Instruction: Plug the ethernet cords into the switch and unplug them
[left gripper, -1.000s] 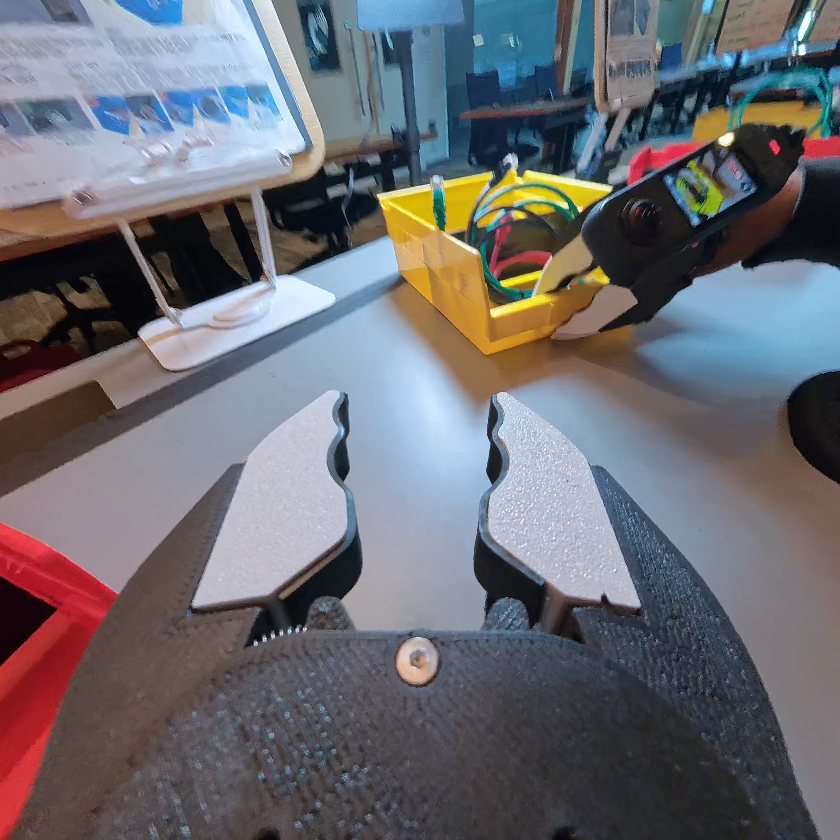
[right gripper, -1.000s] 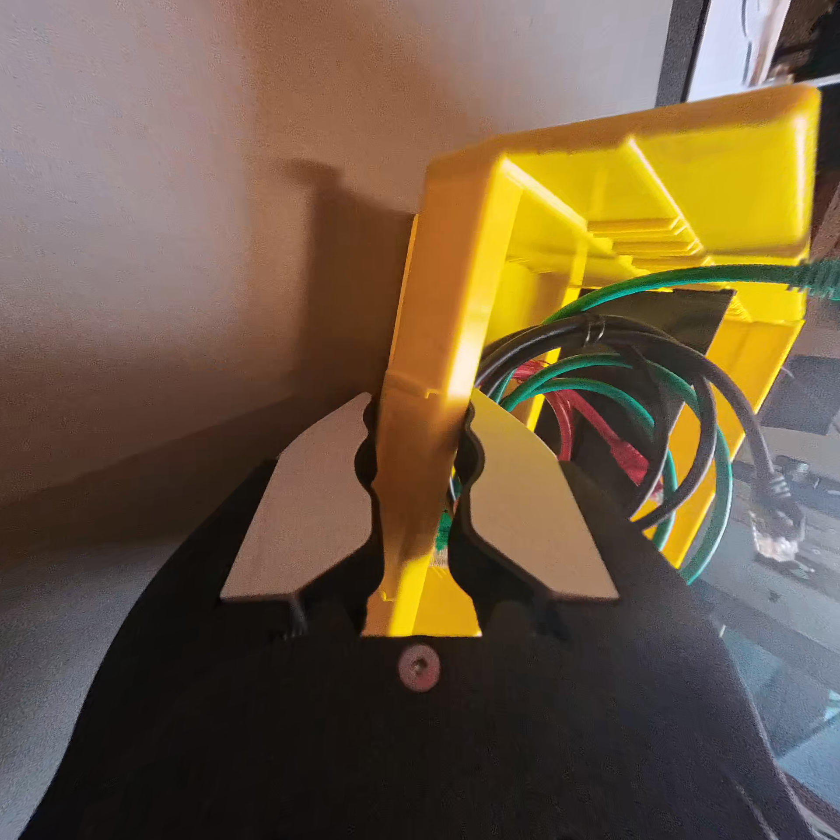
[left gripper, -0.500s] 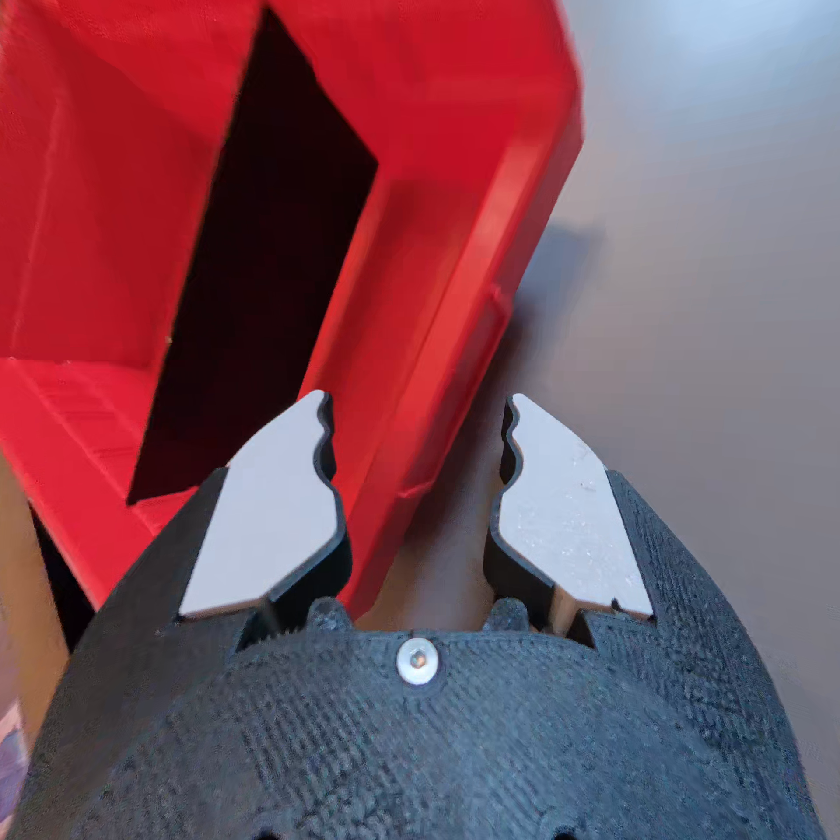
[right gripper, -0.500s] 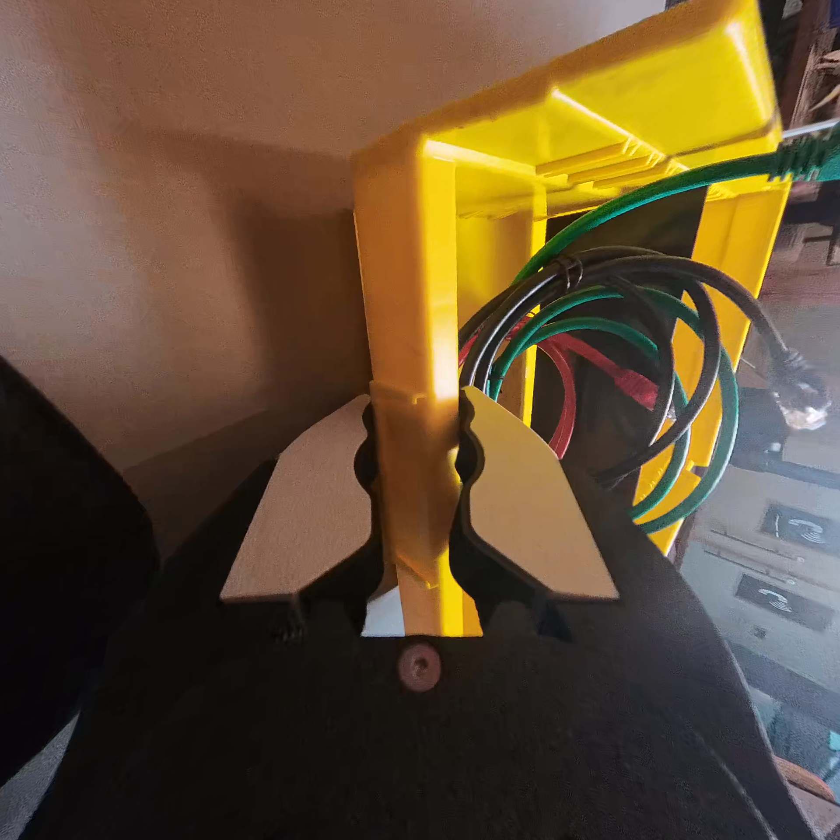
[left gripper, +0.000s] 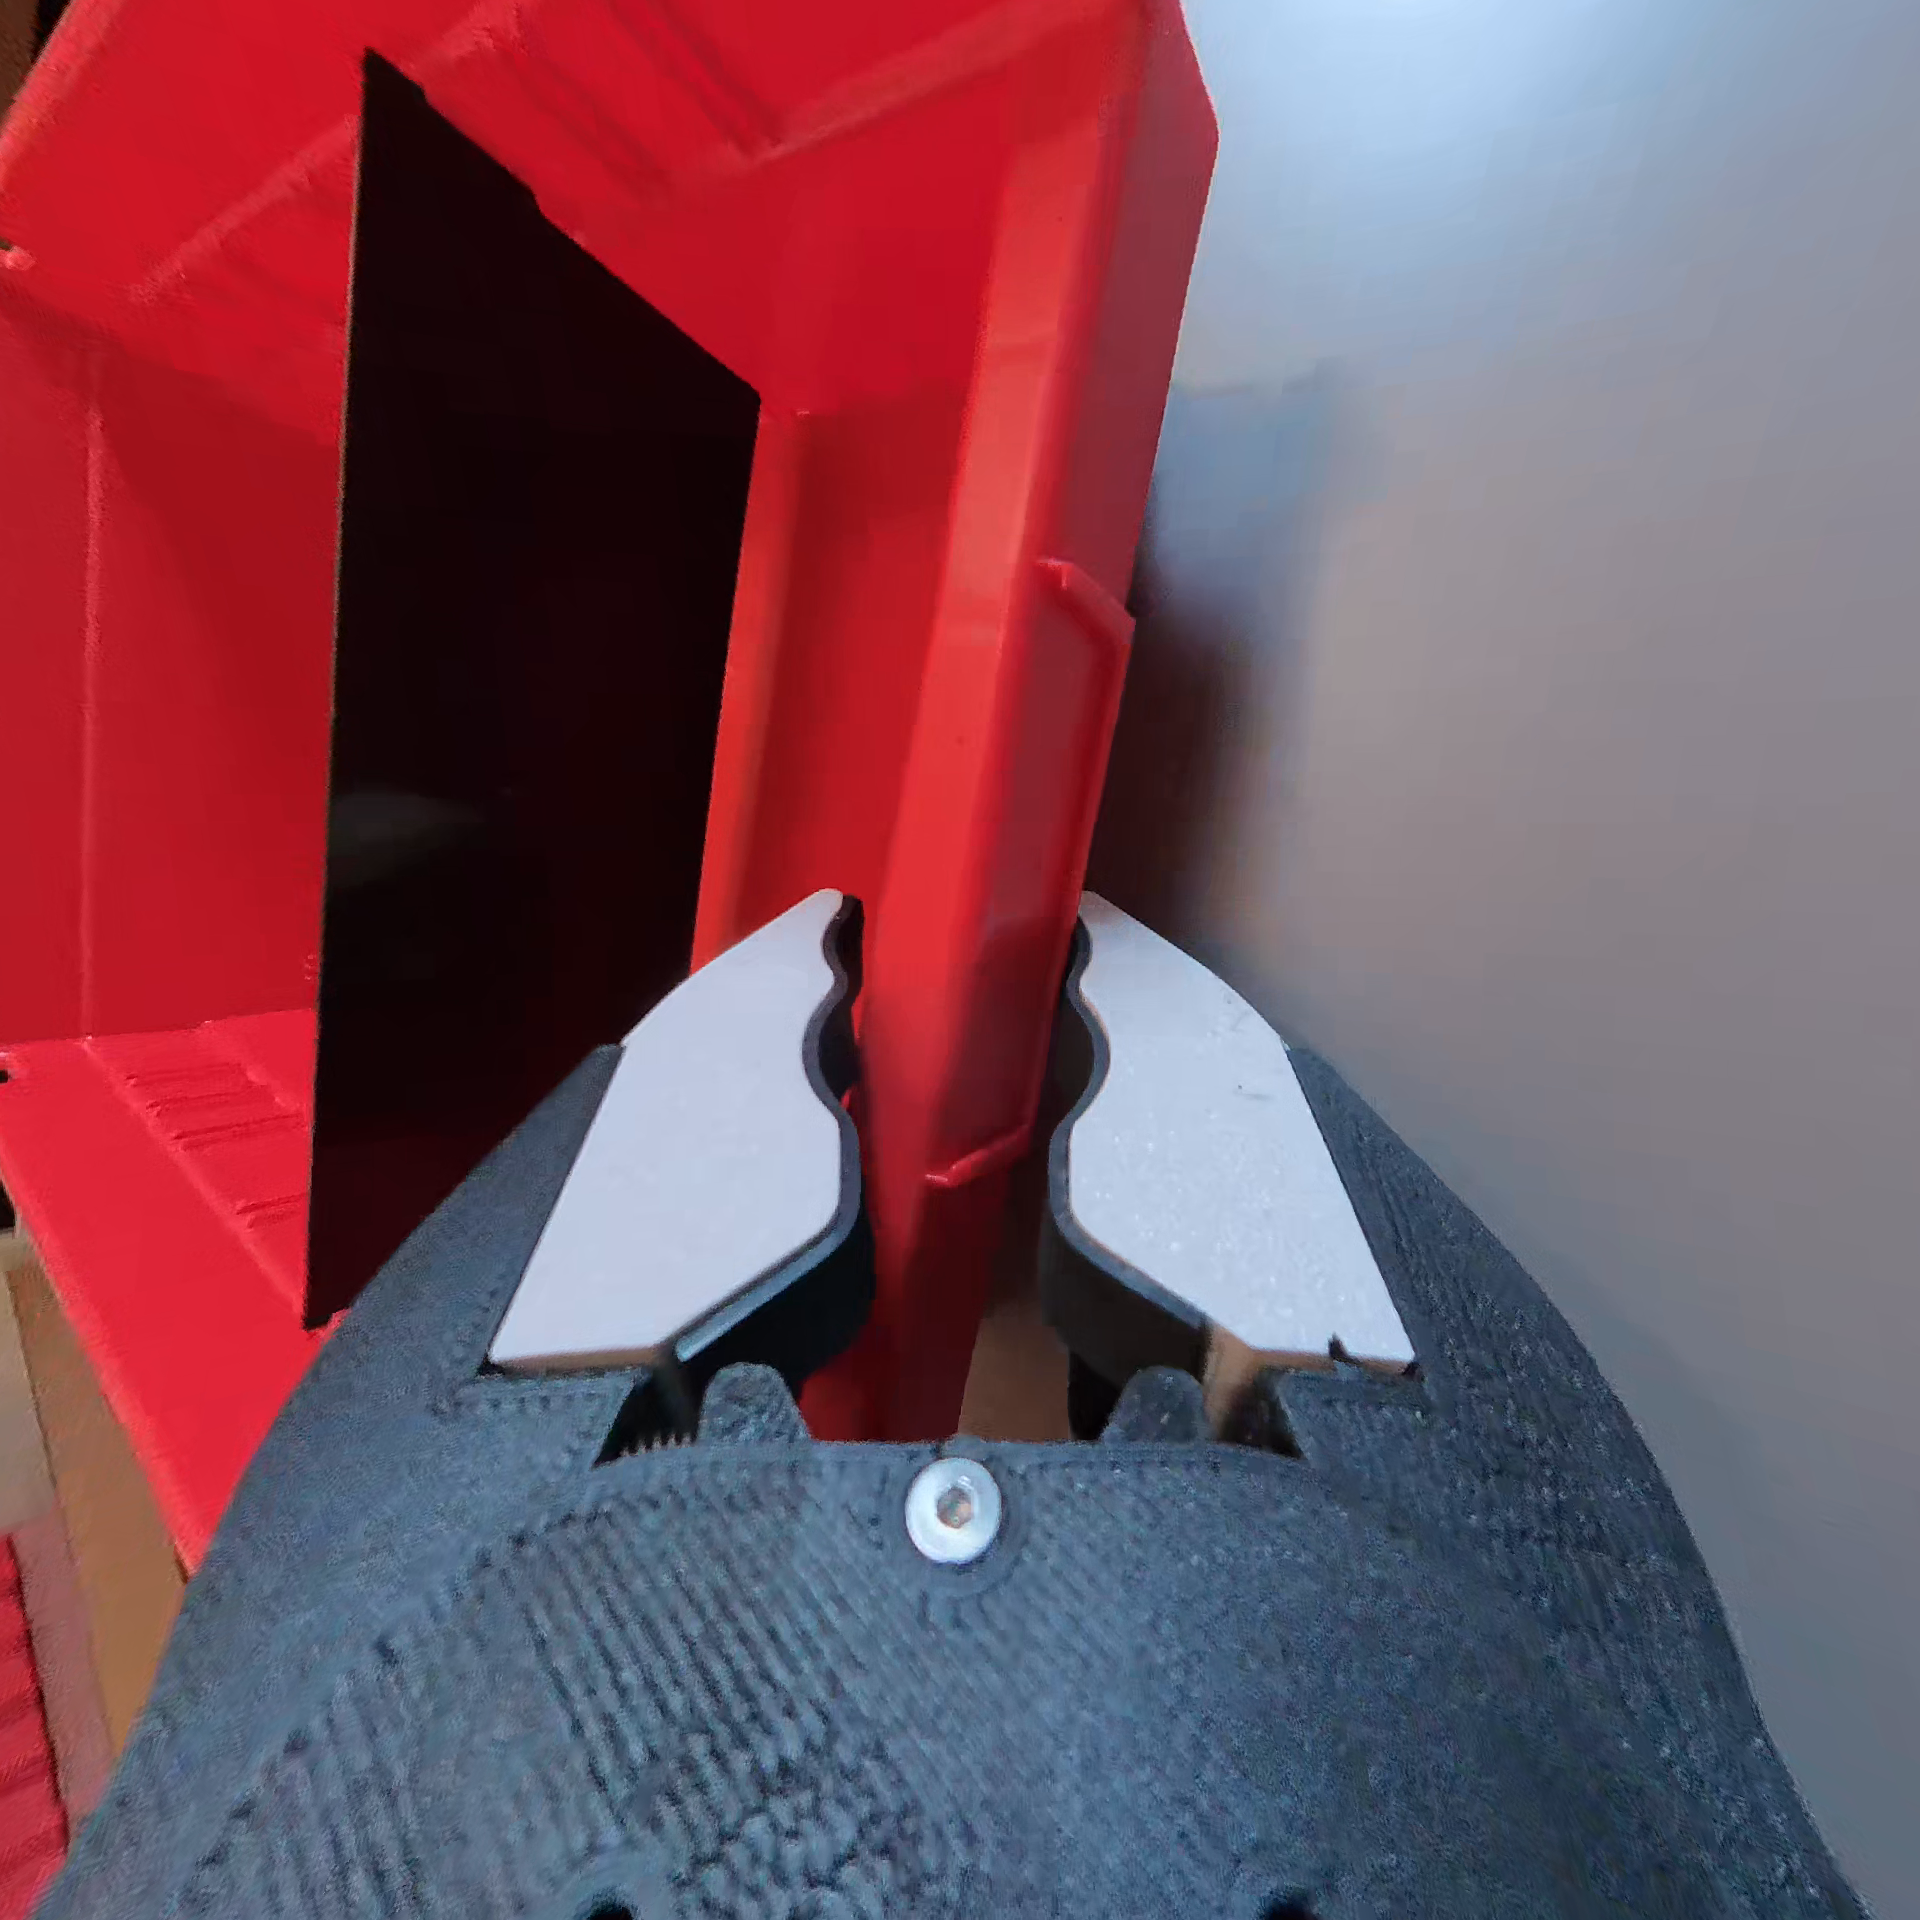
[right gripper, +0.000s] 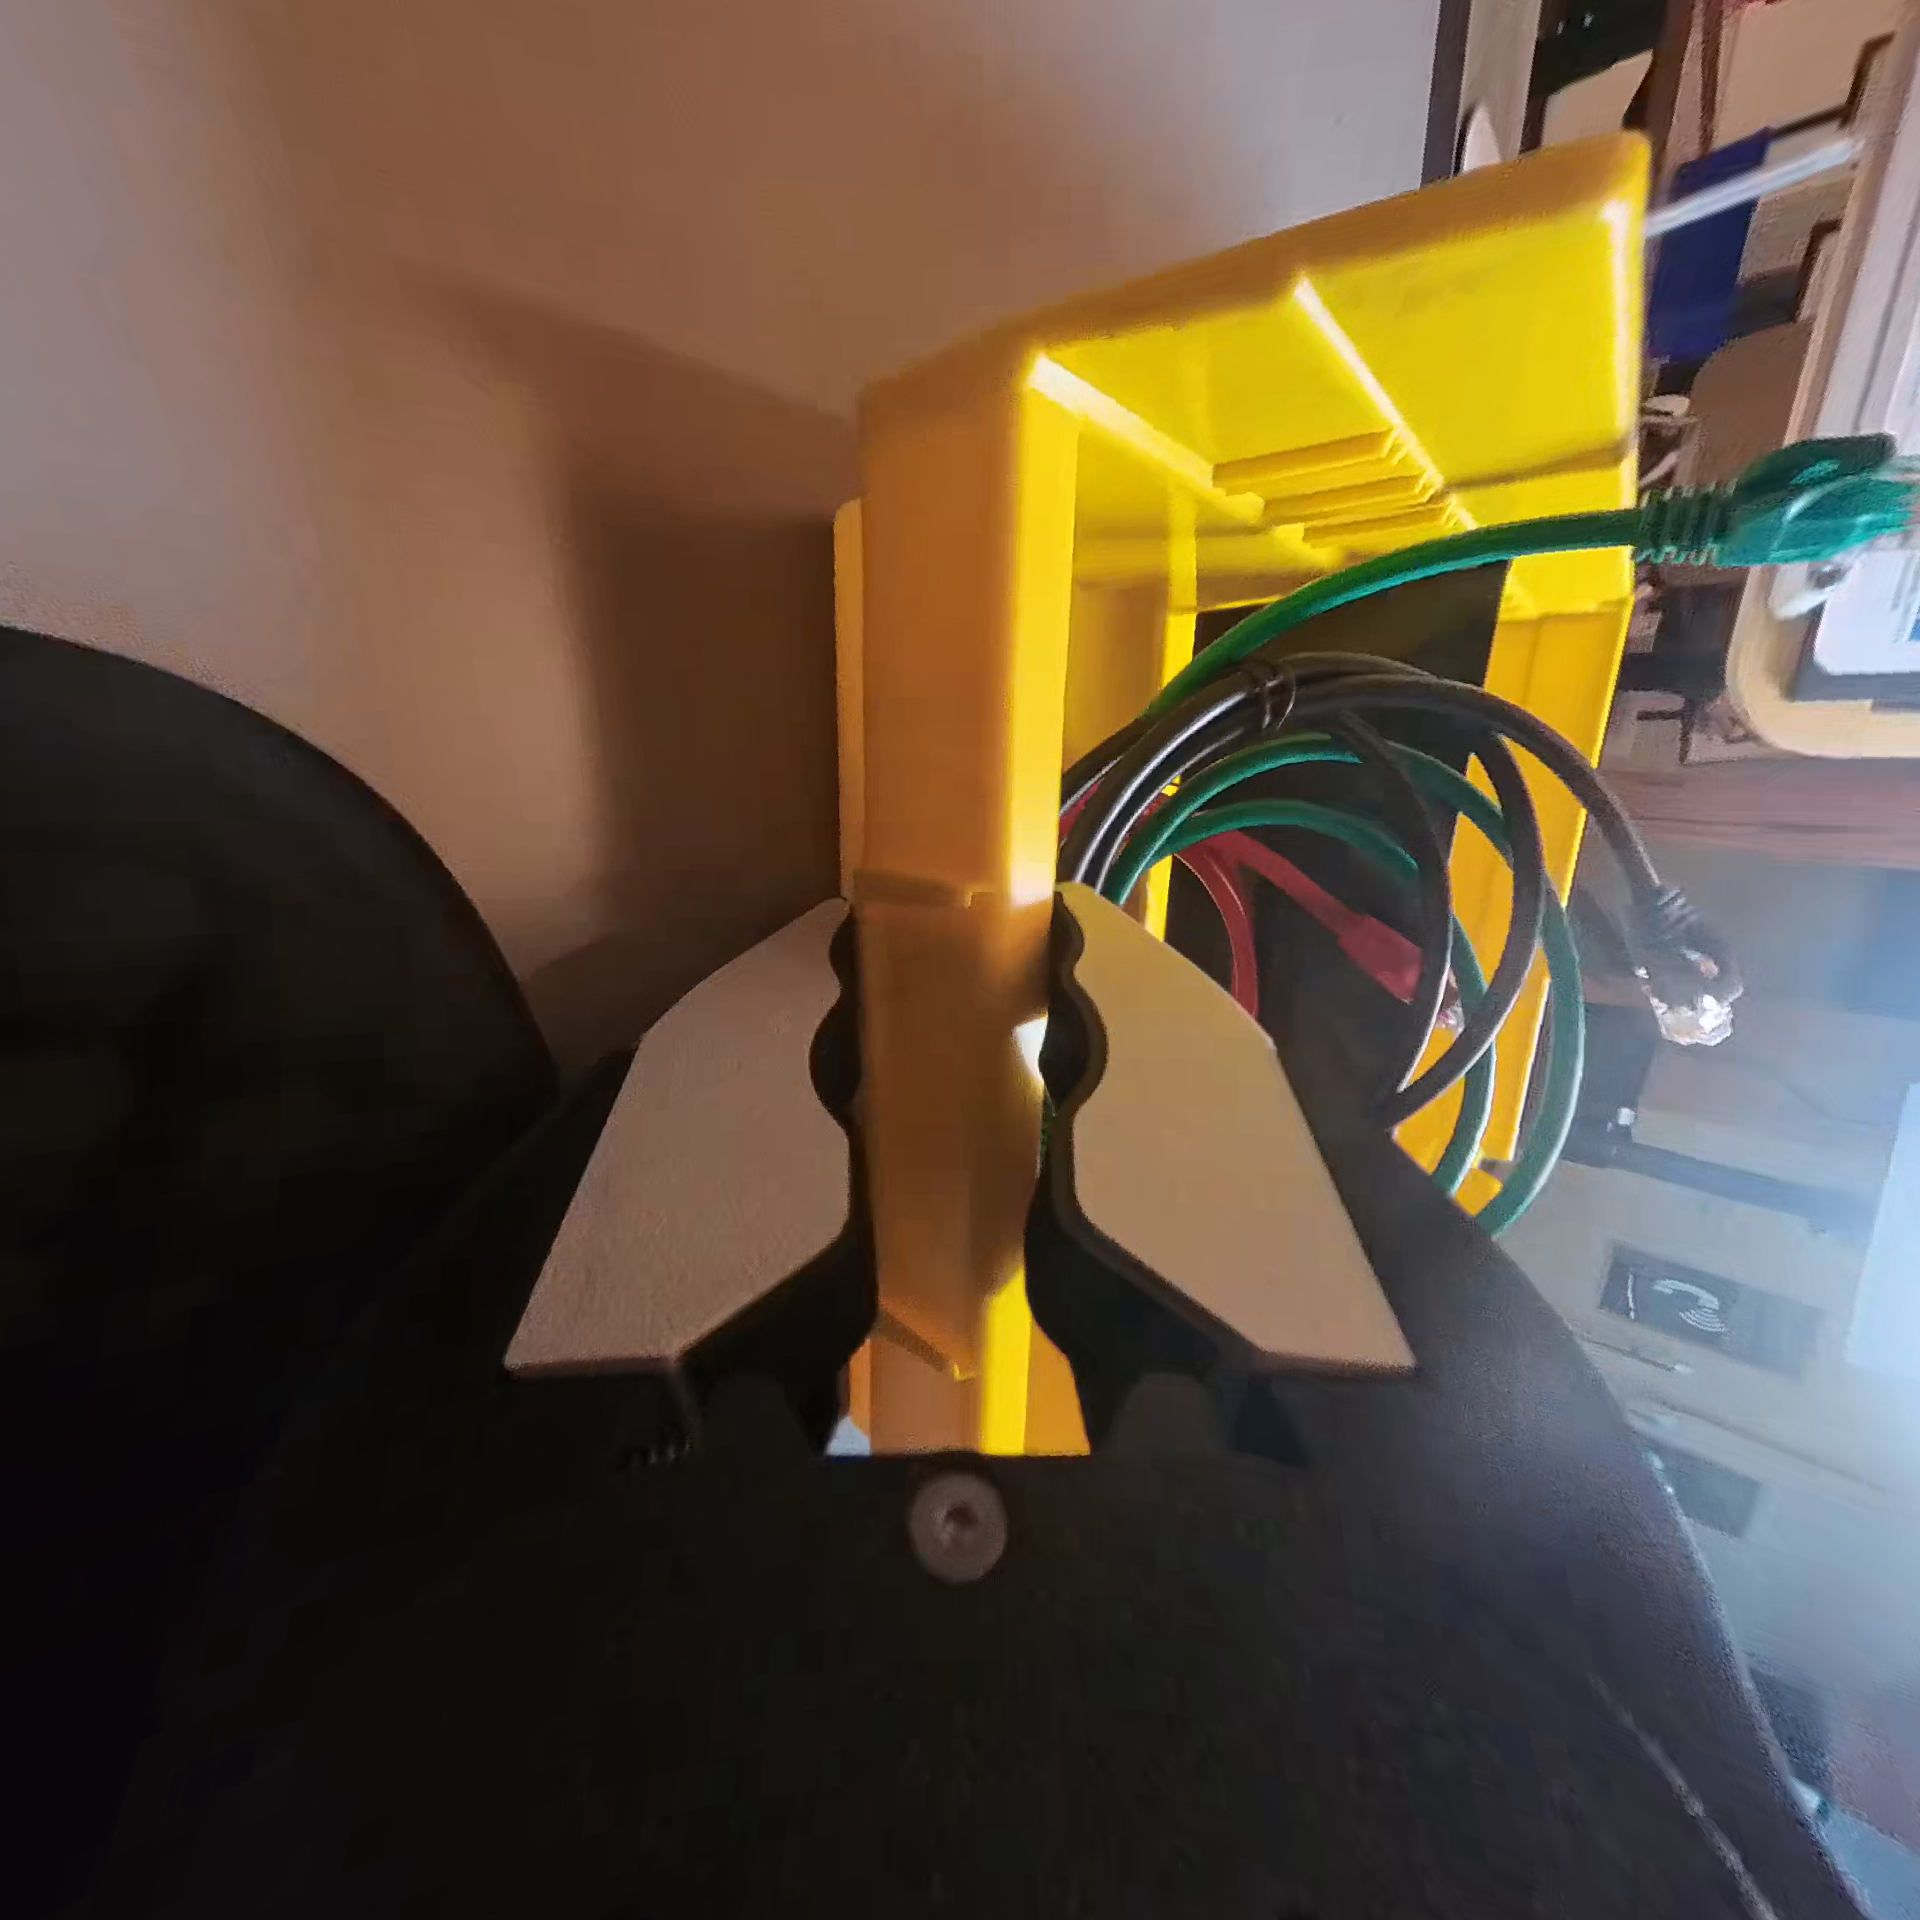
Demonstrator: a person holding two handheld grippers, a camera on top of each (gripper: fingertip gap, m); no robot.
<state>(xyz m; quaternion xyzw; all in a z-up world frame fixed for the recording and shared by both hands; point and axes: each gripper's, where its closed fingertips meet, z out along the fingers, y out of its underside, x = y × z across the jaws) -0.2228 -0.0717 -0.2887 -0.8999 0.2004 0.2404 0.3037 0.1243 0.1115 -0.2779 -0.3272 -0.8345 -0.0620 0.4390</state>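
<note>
Coiled ethernet cords inside the yellow bin: green cord, black cord, red cord, all tangled together. One green plug poking out past the far rim, a clear-tipped black plug dangling out to the right. No switch visible in either view.

Right gripper clamped on the near wall of the yellow bin, a finger pressed to each face. Left gripper straddling the right wall of the red bin, left finger against the wall, right one seemingly just off it; firm pinch or not, cannot tell. Flat black panel inside the red bin. Grey table alongside to the right.
</note>
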